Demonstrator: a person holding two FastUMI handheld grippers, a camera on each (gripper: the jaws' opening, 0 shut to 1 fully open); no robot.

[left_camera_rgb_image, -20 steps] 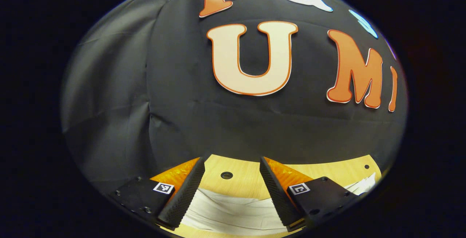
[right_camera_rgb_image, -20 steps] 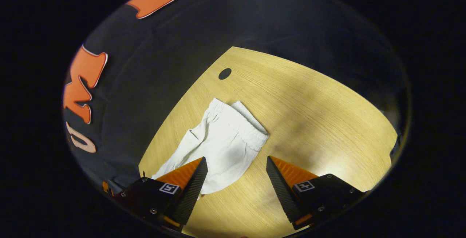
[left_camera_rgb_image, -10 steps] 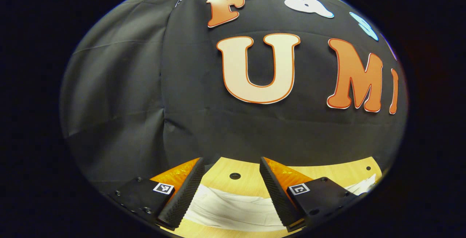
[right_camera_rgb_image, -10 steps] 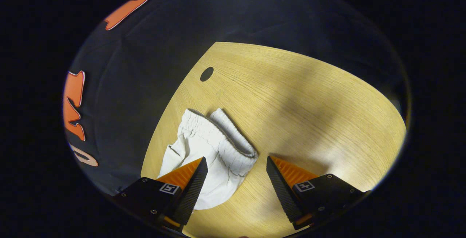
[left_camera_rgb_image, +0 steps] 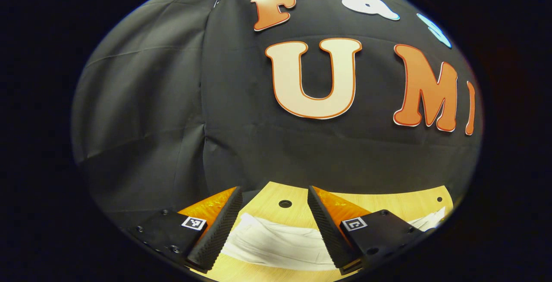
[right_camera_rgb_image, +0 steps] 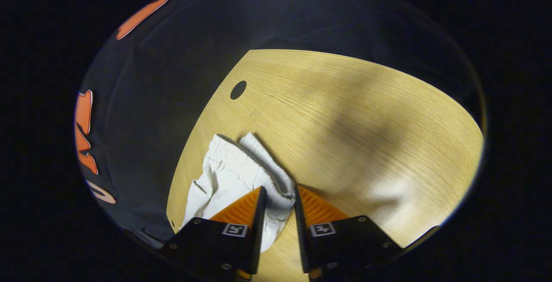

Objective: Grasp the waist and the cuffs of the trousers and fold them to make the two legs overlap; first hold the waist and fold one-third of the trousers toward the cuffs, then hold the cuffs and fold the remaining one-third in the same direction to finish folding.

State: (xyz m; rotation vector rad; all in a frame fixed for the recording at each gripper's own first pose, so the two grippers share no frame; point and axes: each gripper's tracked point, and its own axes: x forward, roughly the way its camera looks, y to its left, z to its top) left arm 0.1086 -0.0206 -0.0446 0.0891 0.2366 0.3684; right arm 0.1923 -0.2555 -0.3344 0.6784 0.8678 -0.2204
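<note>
On the wooden table [right_camera_rgb_image: 353, 114], the white trousers [right_camera_rgb_image: 224, 174] lie crumpled near its left edge; the right gripper [right_camera_rgb_image: 278, 198] pinches their elastic waist [right_camera_rgb_image: 276, 178], while the left gripper [left_camera_rgb_image: 274, 208] hangs spread above trouser cloth.

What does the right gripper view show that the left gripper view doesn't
Right gripper view: the right gripper pinching the trousers' elastic waist, both fingers pressed on it. Left gripper view: the left gripper open above a flat white stretch of trousers, holding nothing. Both views share the wooden table with its round hole.
</note>
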